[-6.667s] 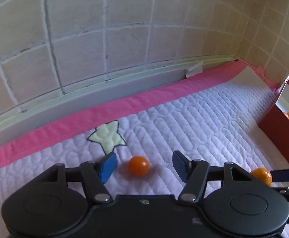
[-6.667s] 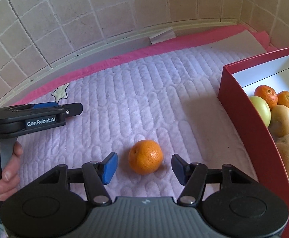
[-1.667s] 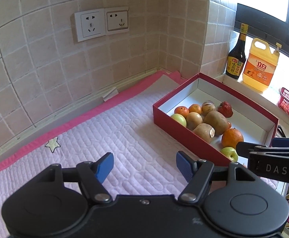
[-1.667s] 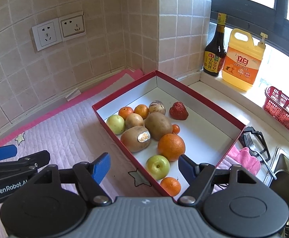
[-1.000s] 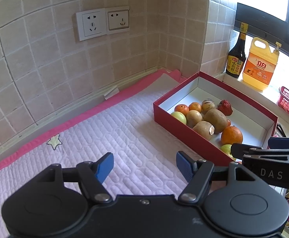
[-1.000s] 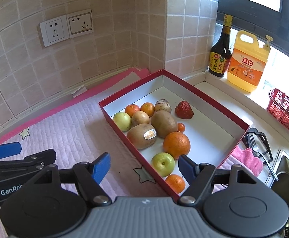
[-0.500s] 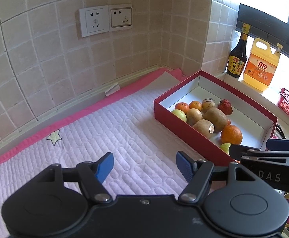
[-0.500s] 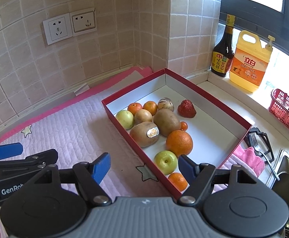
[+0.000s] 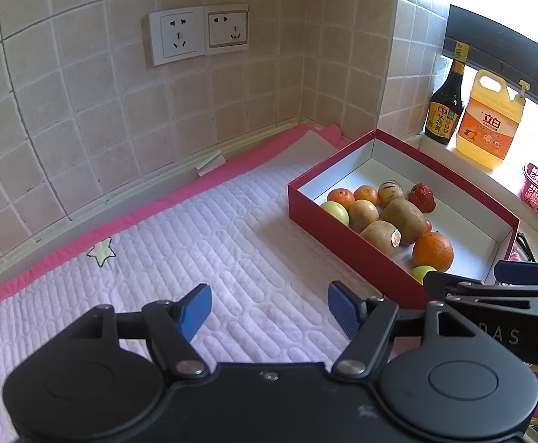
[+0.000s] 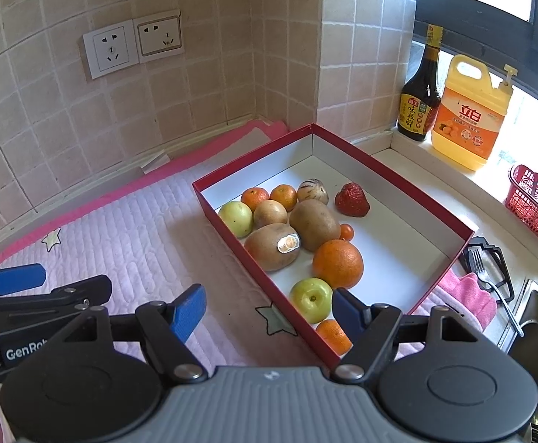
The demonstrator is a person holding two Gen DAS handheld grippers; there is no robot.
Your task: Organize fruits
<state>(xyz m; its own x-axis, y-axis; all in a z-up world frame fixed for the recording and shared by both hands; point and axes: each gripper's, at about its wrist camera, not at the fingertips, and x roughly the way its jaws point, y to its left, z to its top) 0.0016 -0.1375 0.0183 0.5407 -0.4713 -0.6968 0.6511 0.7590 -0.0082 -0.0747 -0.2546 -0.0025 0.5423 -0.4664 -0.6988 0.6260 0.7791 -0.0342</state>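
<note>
- Fruits: all gathered inside red box (image 10: 409, 192), on its near-left half.
- Large orange (image 10: 337, 264) beside green apple (image 10: 311, 299); strawberry (image 10: 351, 199) slightly apart.
- Left gripper (image 9: 269, 308): spread wide, holding nothing, above quilted mat (image 9: 202, 243).
- Right gripper (image 10: 269, 308): likewise spread and unloaded, over box's near corner.
- Soy bottle (image 10: 418, 109), detergent jug (image 10: 470, 114) on sill.

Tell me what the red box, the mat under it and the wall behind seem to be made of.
Red box: probably cardboard, with thin straight walls, a matte red outside and a plain white lining. Mat: quilted fabric, with soft stitched ridges, pale lilac with a pink border. Wall: glazed ceramic tile, likely, beige squares with pale grout lines and a slight sheen.
</note>
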